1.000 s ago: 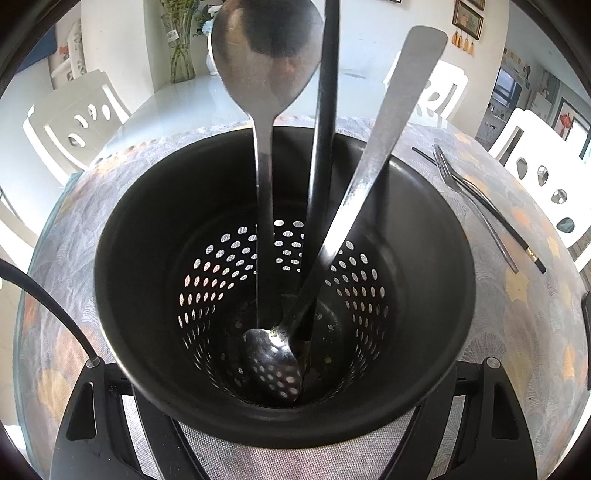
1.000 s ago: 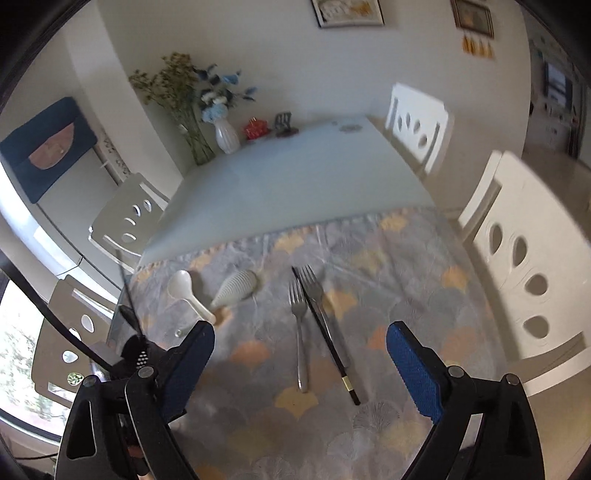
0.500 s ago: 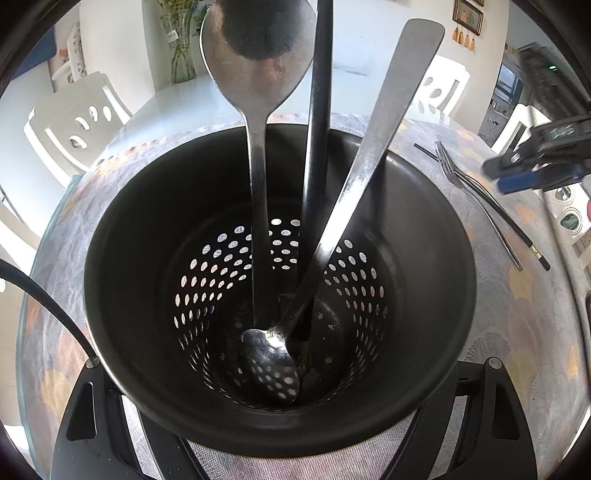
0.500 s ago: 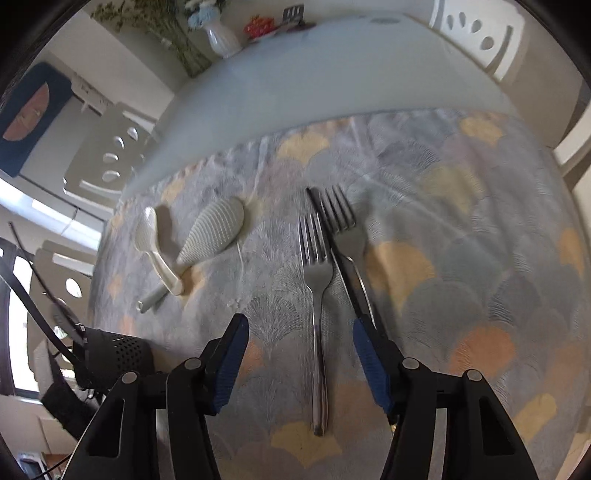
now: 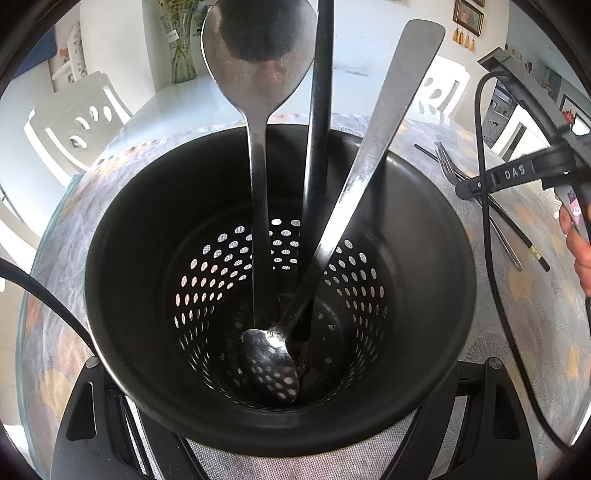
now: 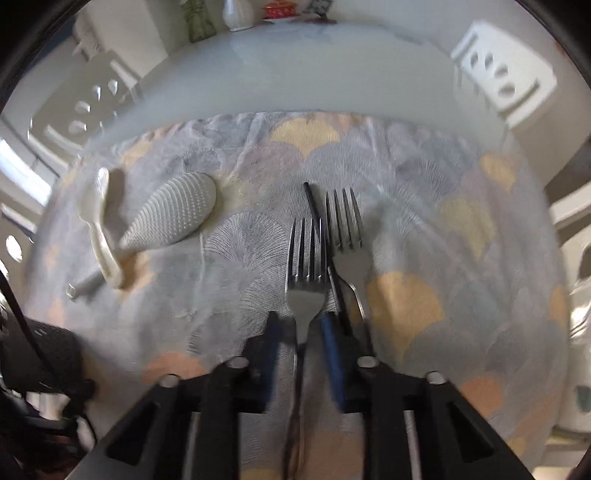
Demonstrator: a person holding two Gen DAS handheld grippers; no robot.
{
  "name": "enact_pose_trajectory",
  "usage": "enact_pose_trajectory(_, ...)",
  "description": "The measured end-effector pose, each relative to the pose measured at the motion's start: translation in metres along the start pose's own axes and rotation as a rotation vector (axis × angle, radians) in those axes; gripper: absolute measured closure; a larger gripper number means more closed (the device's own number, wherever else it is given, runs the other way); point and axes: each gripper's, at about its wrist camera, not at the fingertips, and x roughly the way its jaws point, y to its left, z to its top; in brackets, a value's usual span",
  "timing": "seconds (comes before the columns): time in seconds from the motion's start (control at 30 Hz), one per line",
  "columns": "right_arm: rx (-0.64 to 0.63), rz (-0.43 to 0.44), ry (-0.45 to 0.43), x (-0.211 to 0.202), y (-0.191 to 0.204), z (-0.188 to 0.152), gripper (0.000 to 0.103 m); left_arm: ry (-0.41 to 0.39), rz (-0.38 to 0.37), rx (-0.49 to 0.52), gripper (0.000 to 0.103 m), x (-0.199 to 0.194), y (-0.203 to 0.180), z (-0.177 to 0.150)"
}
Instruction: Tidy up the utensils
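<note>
on the patterned cloth [image 6: 424, 206] our right gripper [image 6: 301, 354] has just been closing around the nearer fork [image 6: 306, 266] — whether the blue pads yet press its neck we cannot tell. our left gripper [image 5: 291, 435] clasps the black perforated holder [image 5: 424, 258], where two spoons stand — second fork [image 6: 345, 225] beside a chopstick [image 6: 314, 210].

Patterned tablecloth [image 6: 406, 306]: grey with orange-yellow fan motifs, fills centre and lower frame of right wrist view. Bare white tabletop [image 6: 295, 70] beyond cloth, upper frame. White chair [image 6: 502, 81] with oval back cut-outs, upper right; second white chair [image 5: 77, 125] at left of left wrist view. Glass vase [image 5: 181, 51] with green stems, upper left. White vase [image 6: 236, 14] and small red object [image 6: 279, 9] at top edge. Framed picture [image 5: 468, 16] on wall, upper right.
</note>
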Motion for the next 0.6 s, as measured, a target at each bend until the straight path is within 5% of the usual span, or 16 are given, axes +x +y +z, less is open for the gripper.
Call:
enact_pose_trajectory(0.1, -0.036, -0.010, -0.019, -0.001, 0.006, -0.003, 0.095, 0.000, 0.002, 0.000, 0.018, 0.000, 0.000, 0.000)
enact_pose_trajectory(0.6, 0.056, 0.170, -0.107, -0.057, -0.020, -0.031, 0.097, 0.000, 0.006, 0.002, 0.018, 0.000, 0.001, 0.000)
